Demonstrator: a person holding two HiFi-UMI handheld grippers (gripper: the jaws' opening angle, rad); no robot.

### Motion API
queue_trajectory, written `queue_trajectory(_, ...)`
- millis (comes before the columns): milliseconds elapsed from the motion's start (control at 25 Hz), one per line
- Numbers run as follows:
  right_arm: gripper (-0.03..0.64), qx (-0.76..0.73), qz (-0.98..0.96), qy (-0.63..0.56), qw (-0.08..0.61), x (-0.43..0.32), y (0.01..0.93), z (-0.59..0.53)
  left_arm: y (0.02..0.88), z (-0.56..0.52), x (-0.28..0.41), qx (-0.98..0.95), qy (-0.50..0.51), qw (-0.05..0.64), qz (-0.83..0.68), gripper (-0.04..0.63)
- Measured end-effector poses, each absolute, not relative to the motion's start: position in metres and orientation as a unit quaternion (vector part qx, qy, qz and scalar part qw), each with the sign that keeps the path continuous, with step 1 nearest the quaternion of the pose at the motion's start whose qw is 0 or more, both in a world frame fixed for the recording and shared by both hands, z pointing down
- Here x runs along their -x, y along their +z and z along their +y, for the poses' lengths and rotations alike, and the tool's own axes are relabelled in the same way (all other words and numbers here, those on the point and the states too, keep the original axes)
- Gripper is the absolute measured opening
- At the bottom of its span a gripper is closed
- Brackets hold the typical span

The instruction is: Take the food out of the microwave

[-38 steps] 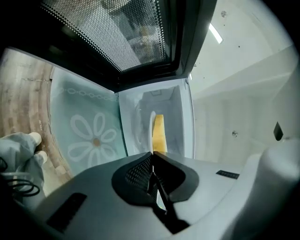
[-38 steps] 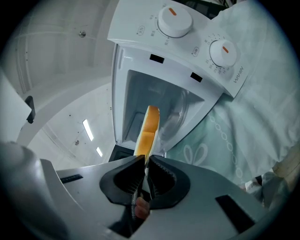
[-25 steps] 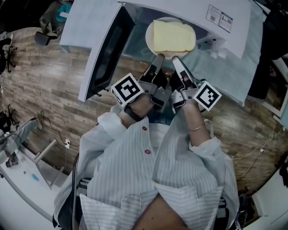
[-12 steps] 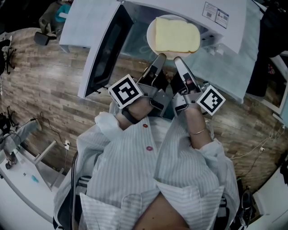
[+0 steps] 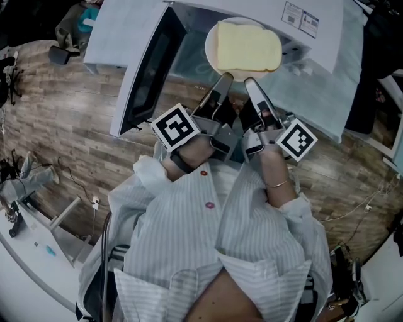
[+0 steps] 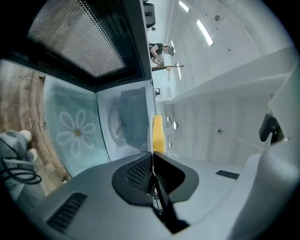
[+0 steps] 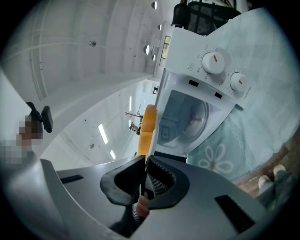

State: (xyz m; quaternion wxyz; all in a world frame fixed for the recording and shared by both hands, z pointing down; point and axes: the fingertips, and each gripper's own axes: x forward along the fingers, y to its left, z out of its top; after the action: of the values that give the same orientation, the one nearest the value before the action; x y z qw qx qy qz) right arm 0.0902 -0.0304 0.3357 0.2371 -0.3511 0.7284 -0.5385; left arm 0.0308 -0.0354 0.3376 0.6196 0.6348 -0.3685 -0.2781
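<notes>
A white plate point(image 5: 210, 51) bearing a pale yellow slab of food point(image 5: 249, 48) hangs in front of the open white microwave point(image 5: 264, 11) in the head view. My left gripper point(image 5: 225, 78) is shut on the plate's near rim from the left. Close beside it, my right gripper point(image 5: 249, 82) is shut on the same rim. In the left gripper view the plate runs edge-on out of the shut left gripper point(image 6: 152, 157), with the food point(image 6: 158, 133) beyond. In the right gripper view the right gripper point(image 7: 143, 161) pinches the rim below the food point(image 7: 149, 123).
The microwave door point(image 5: 148, 69) stands swung open to the left. Its cavity with a glass turntable point(image 7: 190, 117) lies behind the plate, two dials point(image 7: 213, 62) beside it. A teal daisy-print cloth point(image 5: 321, 94) lies under the microwave. Wooden floor point(image 5: 56, 126) lies below.
Both grippers and the plate have risen a little. The plate now sits higher in the head view, against the microwave's top front edge.
</notes>
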Motion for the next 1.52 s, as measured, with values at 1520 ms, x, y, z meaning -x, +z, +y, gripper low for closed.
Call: queue_trajectory(1520, 0.043, 0.349, 0.732, -0.534, 0.238, -0.0938, 0.3344, -0.0280, 0.3371, -0.0346, -0.0342, -0.641, -0.268, 0.620, -0.364, 0.015)
